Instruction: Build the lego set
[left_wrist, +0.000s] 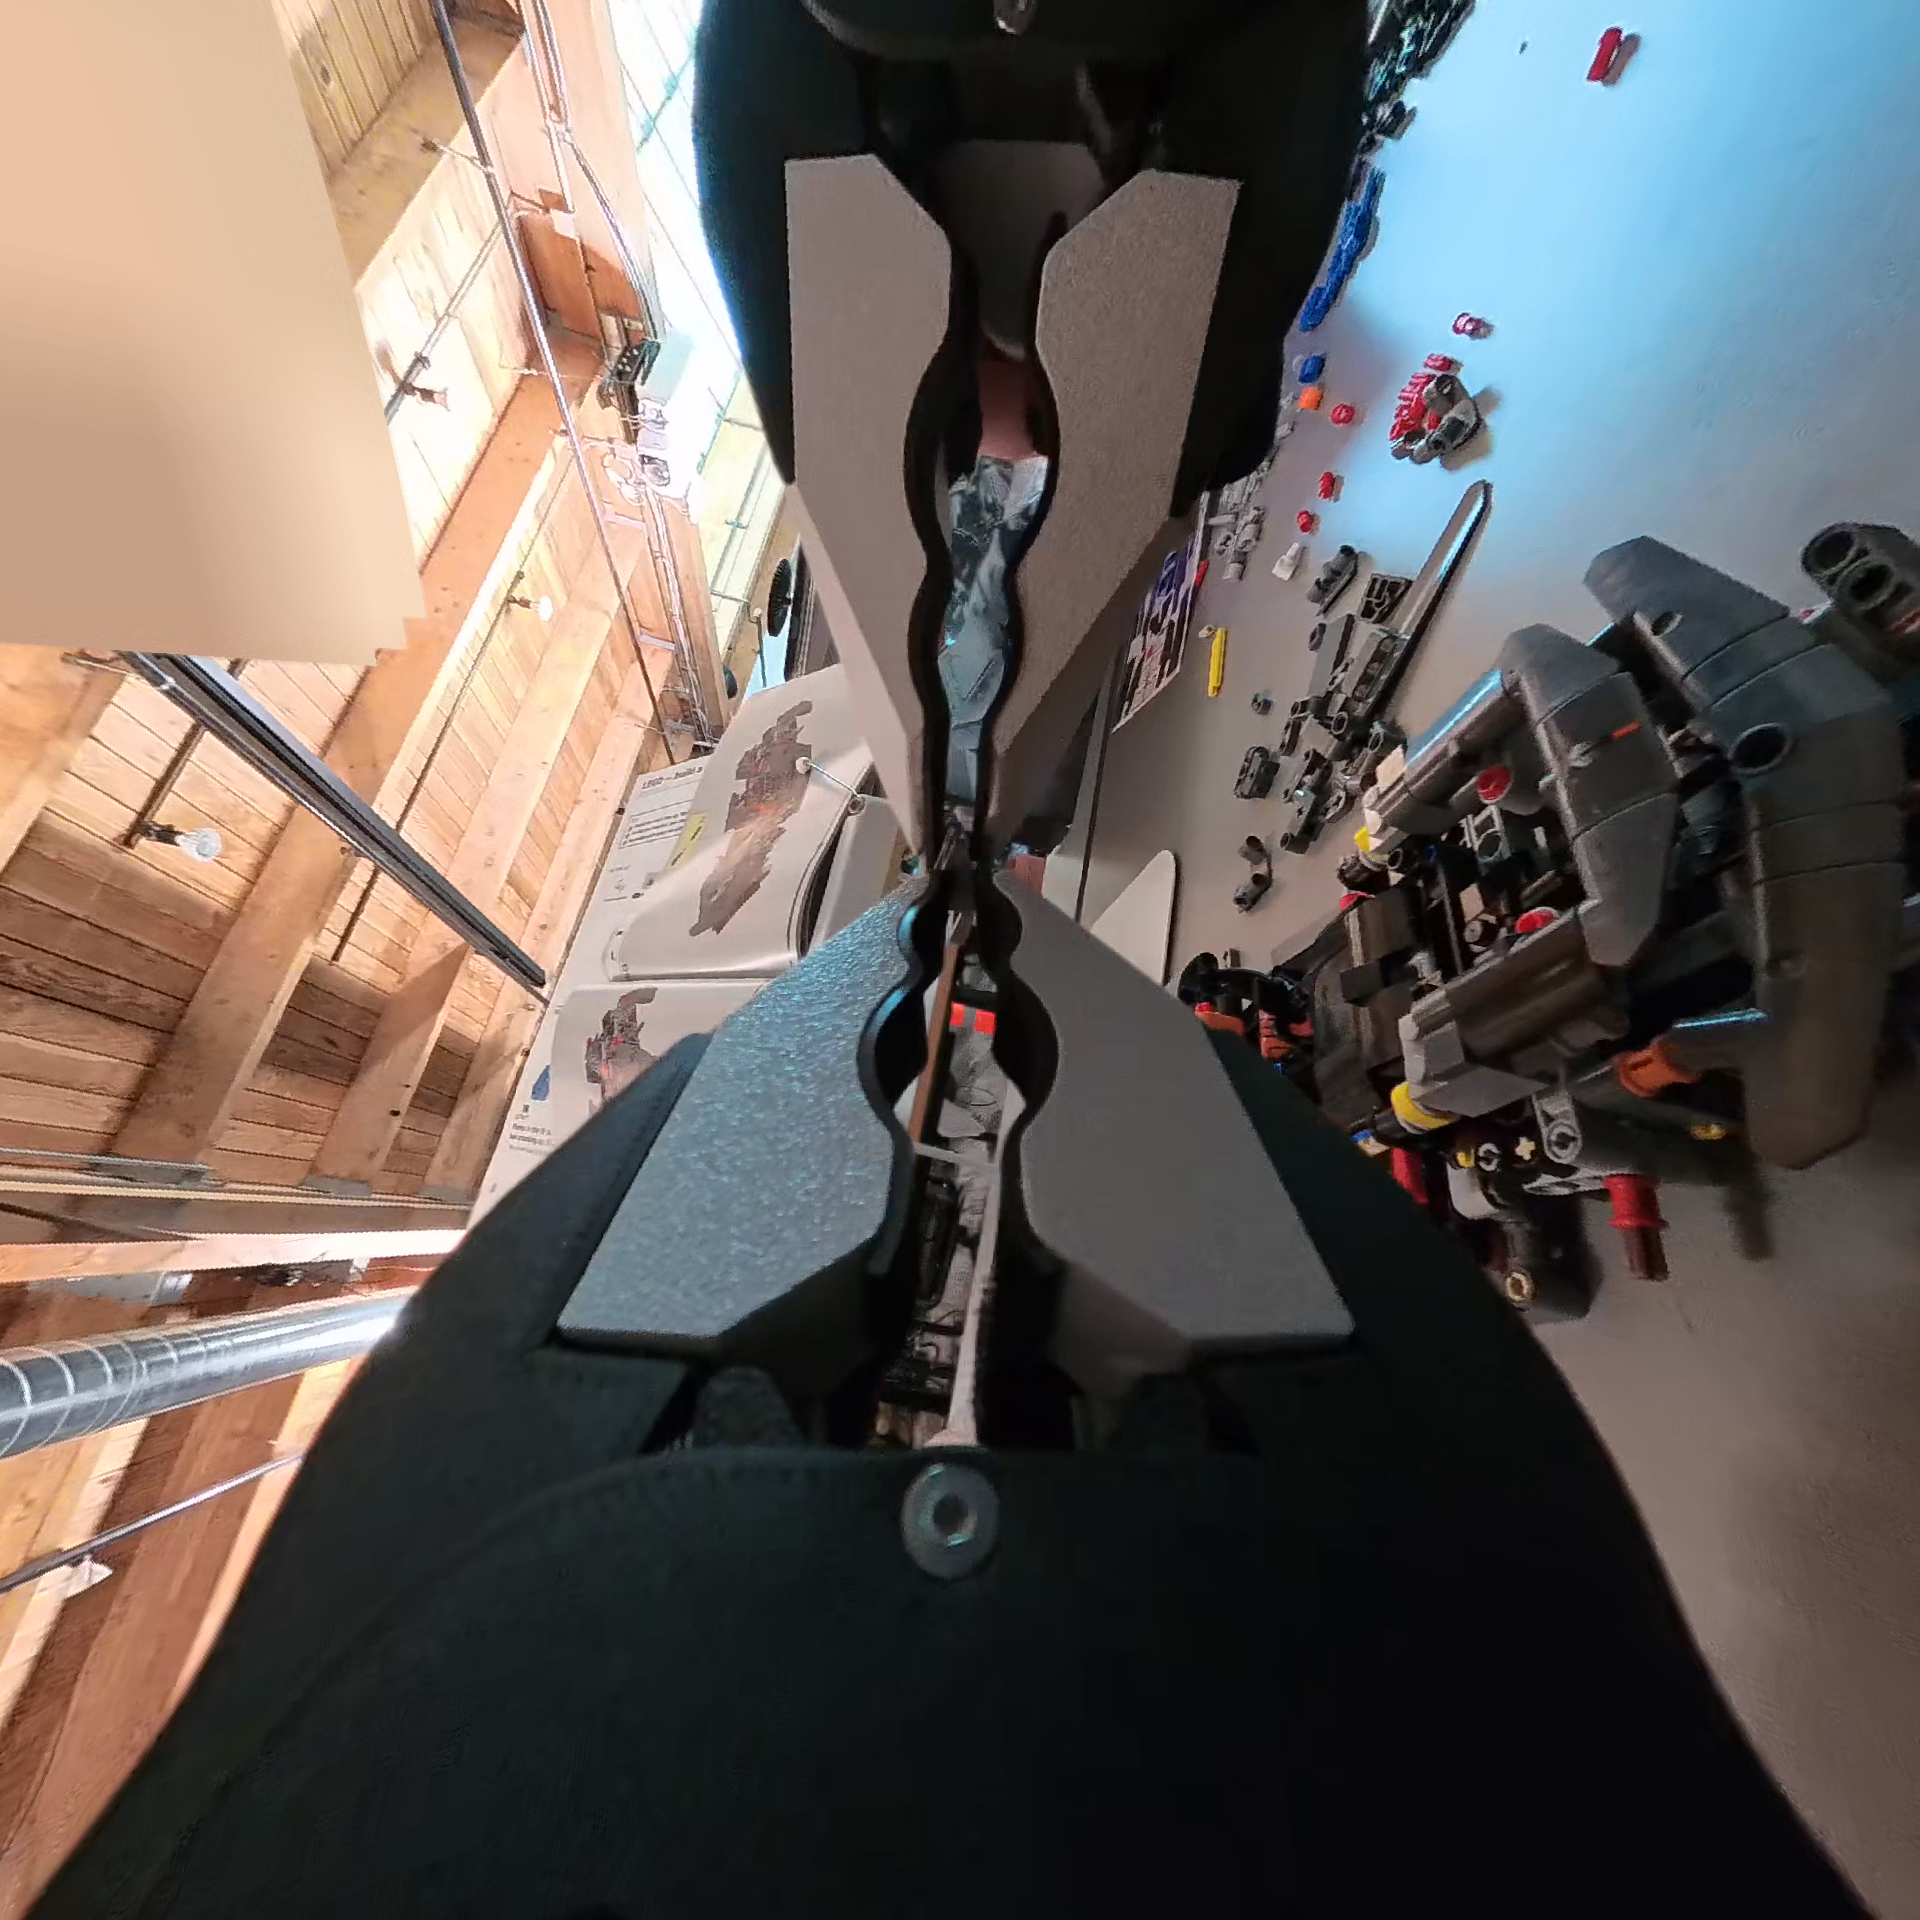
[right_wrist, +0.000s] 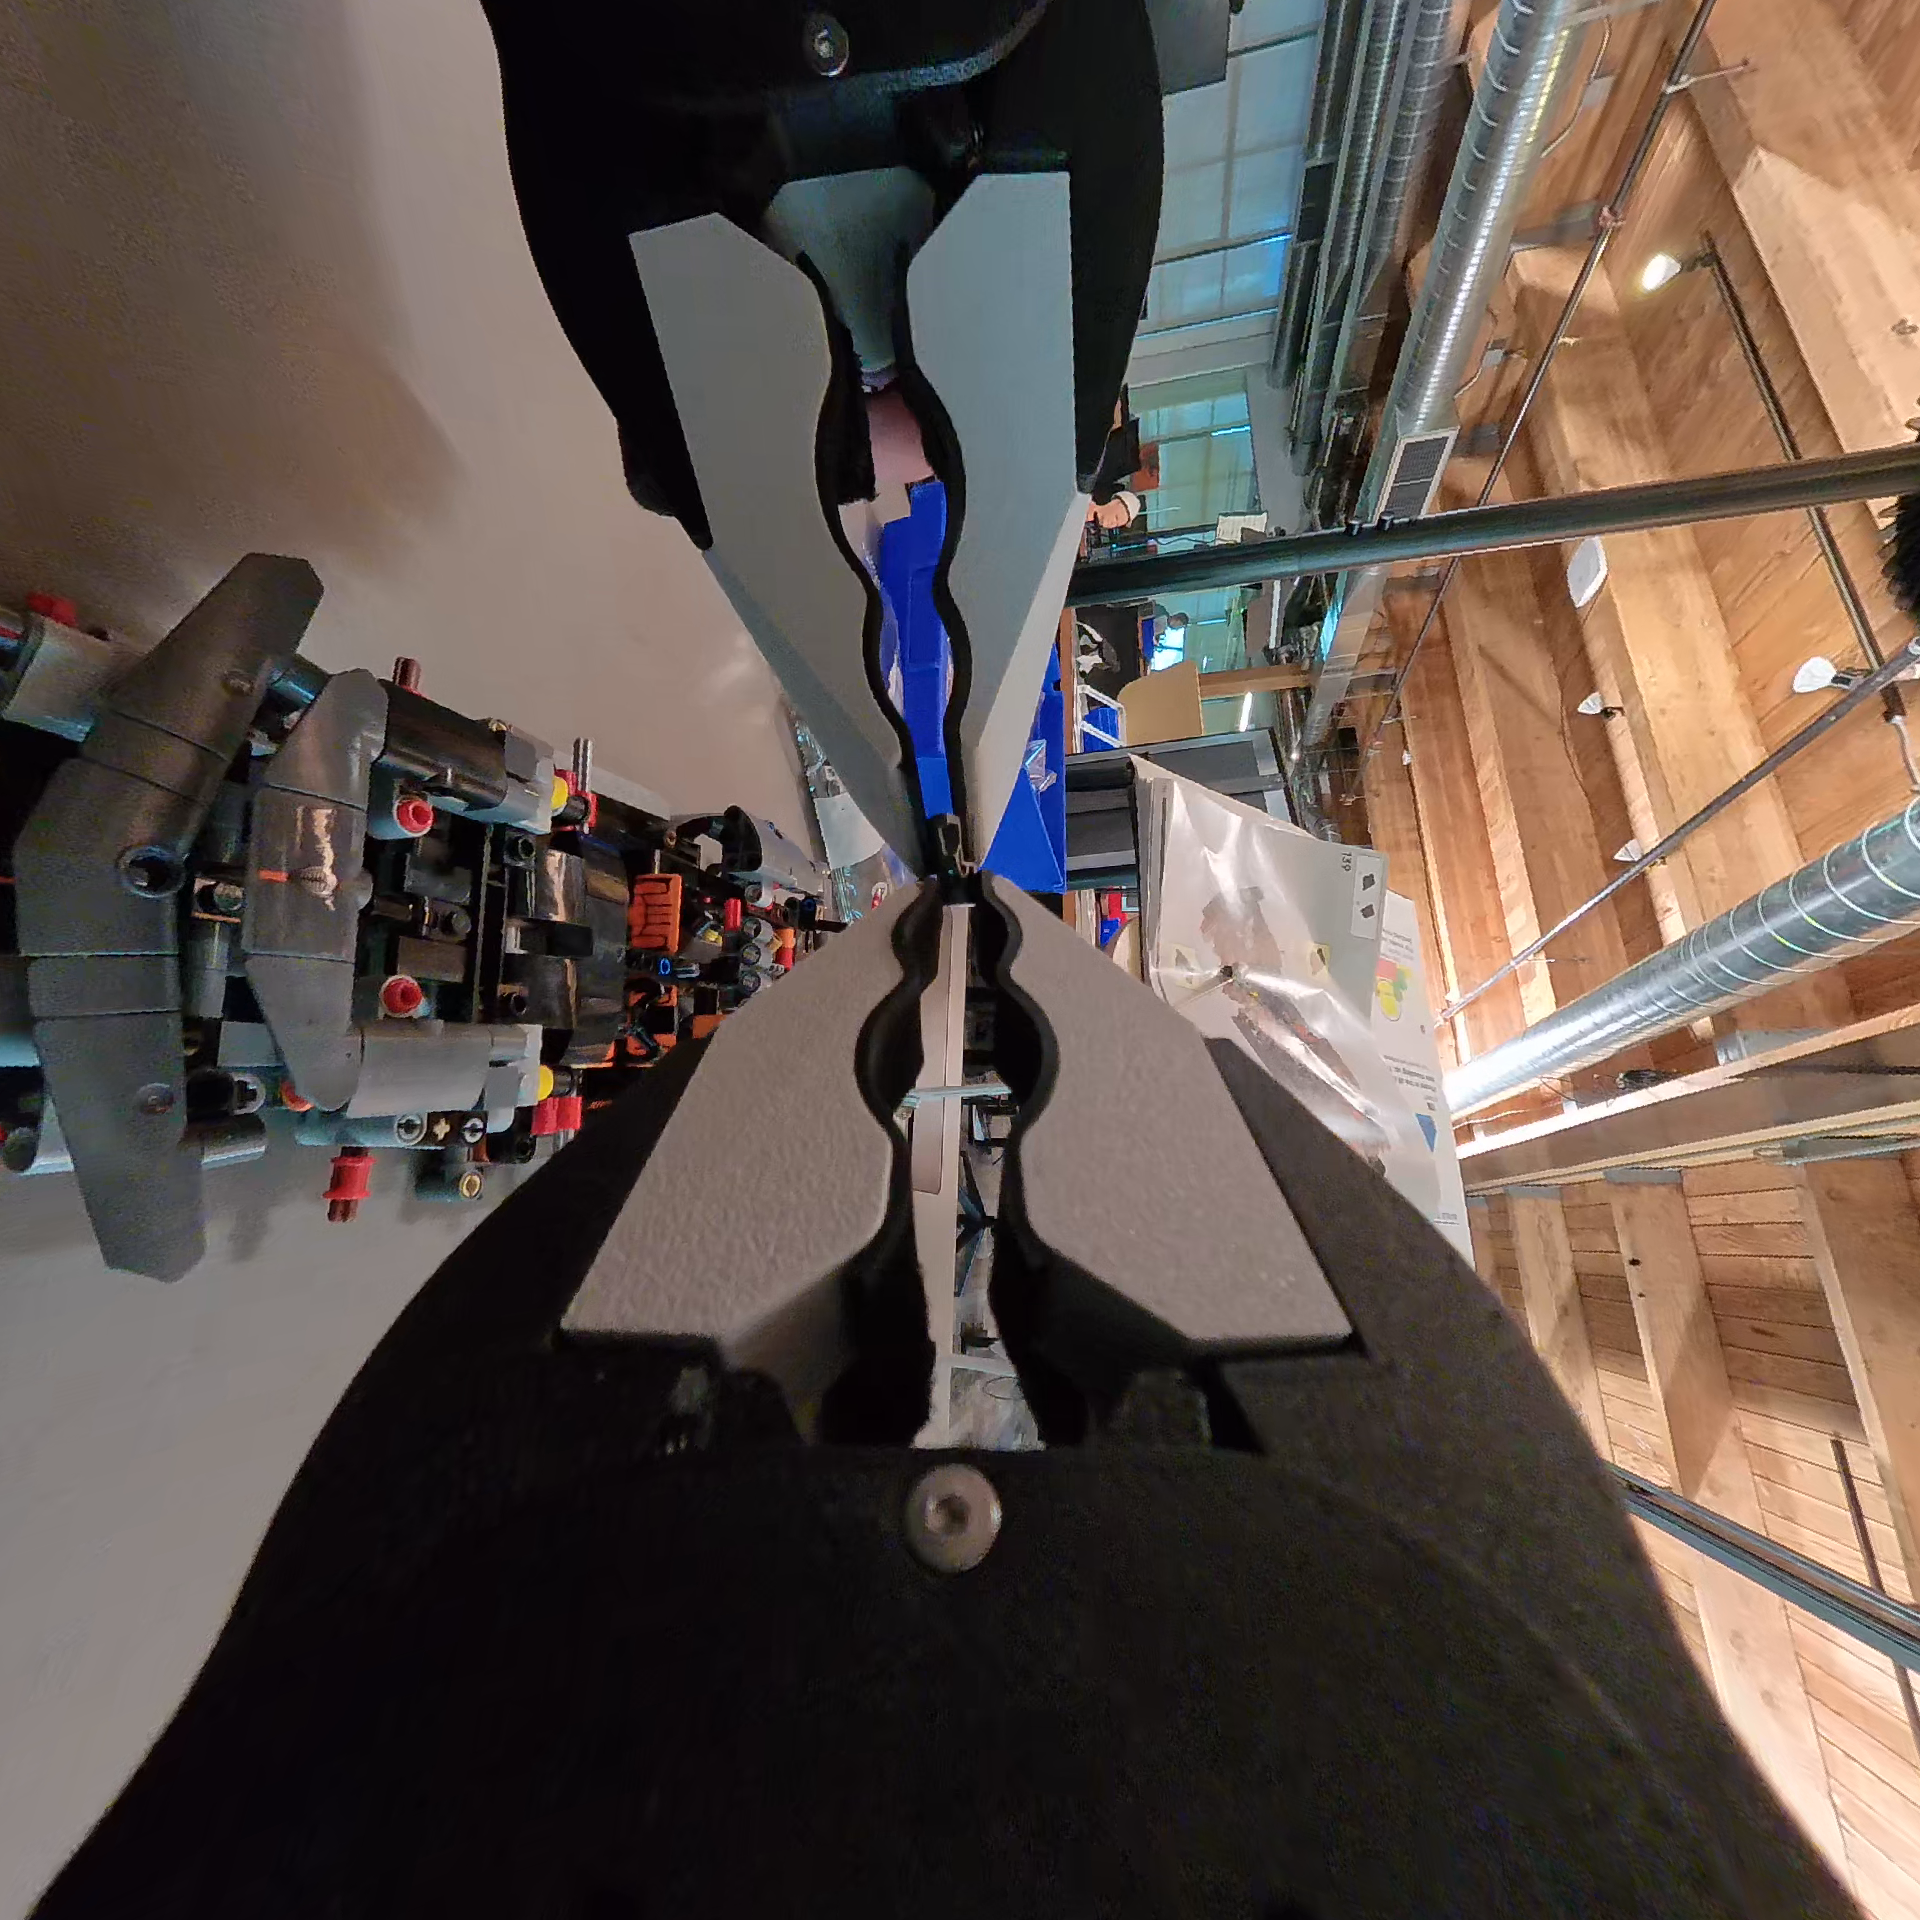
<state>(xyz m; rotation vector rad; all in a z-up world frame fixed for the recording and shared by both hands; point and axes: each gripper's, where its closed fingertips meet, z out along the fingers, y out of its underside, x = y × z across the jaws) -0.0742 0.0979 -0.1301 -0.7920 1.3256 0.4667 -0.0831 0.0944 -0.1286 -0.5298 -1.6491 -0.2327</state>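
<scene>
A small black plastic building piece (right_wrist: 951, 840), narrow and held clear of the table, is pinched tip to tip between the left gripper (left_wrist: 956, 894) and the right gripper (right_wrist: 956, 899).

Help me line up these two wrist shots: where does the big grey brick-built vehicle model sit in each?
Left wrist view: the model fills the right edge at mid-height, on the white table, past loose bricks.
Right wrist view: the model fills the left edge at mid-height, on the same table.
Shared landmark: the open instruction booklet standing behind the meeting gripper tips.
</scene>
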